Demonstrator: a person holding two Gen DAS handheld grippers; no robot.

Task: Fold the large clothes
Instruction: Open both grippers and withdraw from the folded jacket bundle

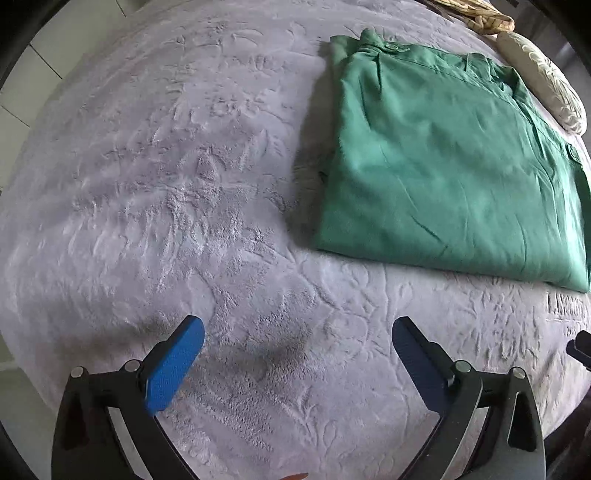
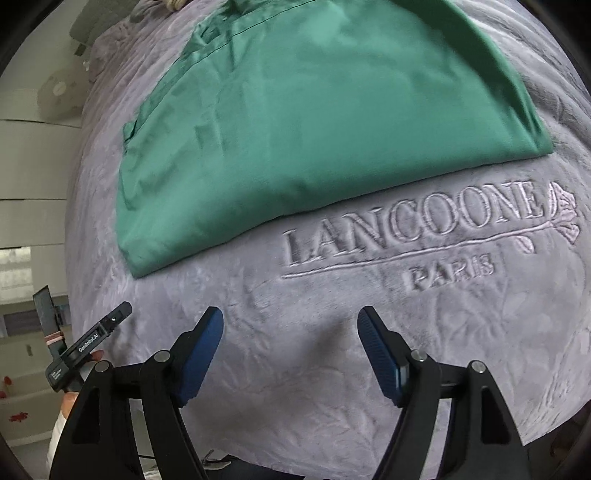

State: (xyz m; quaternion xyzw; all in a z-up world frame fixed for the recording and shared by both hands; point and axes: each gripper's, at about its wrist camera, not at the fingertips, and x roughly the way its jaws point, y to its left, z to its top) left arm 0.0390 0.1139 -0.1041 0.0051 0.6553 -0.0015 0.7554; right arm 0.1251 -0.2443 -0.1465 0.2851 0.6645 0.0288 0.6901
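1. Left wrist view: green garment (image 1: pixel 443 166) lies folded into a rough rectangle on the bed, up and to the right of the left gripper (image 1: pixel 295 350). A button and a collar or cuff band show along its far edge. Near edge runs straight and flat.
2. Right wrist view: same green garment (image 2: pixel 314 110) sits ahead of the right gripper (image 2: pixel 290 350), its near fold edge just above the embossed LANCOONE PARIS lettering (image 2: pixel 413 229).
3. Both grippers are spread wide, nothing between the pads, hovering over bare blanket and well apart from the cloth.
4. Judgement: folding looks mostly done; one more halving or a tidy-up may remain. To do it well, pinch both near corners at once, catch all layers, lift low, and carry the edge over evenly so the stack does not skew.
5. Left edge of the garment looks thicker and slightly rumpled; layers there may slip if gripped shallowly.
6. Grey plush blanket (image 1: pixel 184 184) offers wide open room left of the garment and in front of it.
7. Far side is tighter: a pale pillow (image 1: pixel 546 88) touches or nearly touches the garment's far right edge, with yellowish fabric (image 1: pixel 480 16) beyond it.
8. Bed edge curves away on the left; floor lies beyond.
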